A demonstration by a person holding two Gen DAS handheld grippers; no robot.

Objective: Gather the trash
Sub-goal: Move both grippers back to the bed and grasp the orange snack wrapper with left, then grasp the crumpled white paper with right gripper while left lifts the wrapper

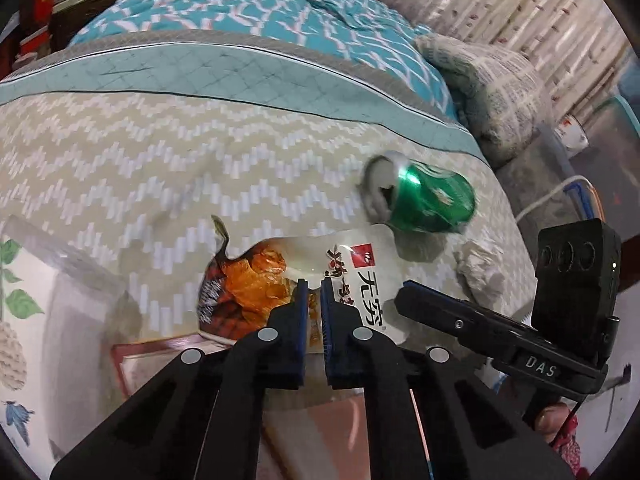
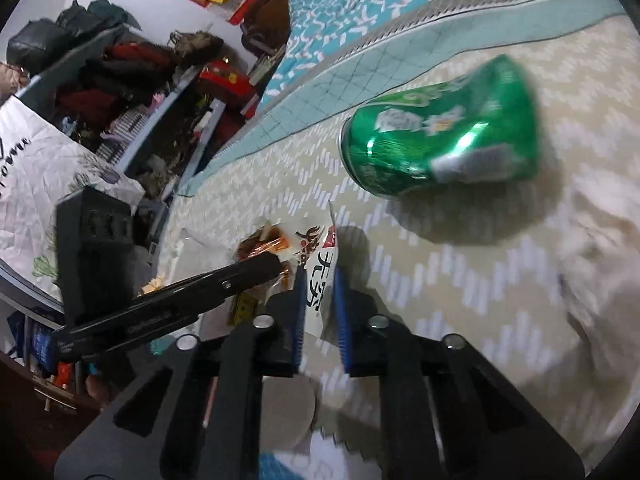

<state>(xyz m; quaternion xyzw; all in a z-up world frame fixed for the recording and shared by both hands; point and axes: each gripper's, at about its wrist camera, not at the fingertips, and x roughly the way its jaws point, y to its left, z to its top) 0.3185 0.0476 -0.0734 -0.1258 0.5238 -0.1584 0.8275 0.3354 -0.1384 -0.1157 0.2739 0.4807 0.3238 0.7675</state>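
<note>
Green dented can [image 1: 424,200] lies on the bed [image 1: 120,152] near its edge. Beside it, left gripper [image 1: 314,292] and right gripper [image 2: 320,280] both have jaws clenched on one snack wrapper [image 1: 280,280].

The bed cover [image 1: 160,152] was beige with a pale zigzag weave and a teal quilted border. The crushed can [image 2: 440,136] was shiny green. The snack wrapper [image 1: 280,276] showed orange-brown food, white ground, and a red logo. The tongs' pads [image 1: 303,312] were blue on black.

Green can [image 1: 420,200] lies just beyond snack wrapper [image 1: 280,280].
</note>
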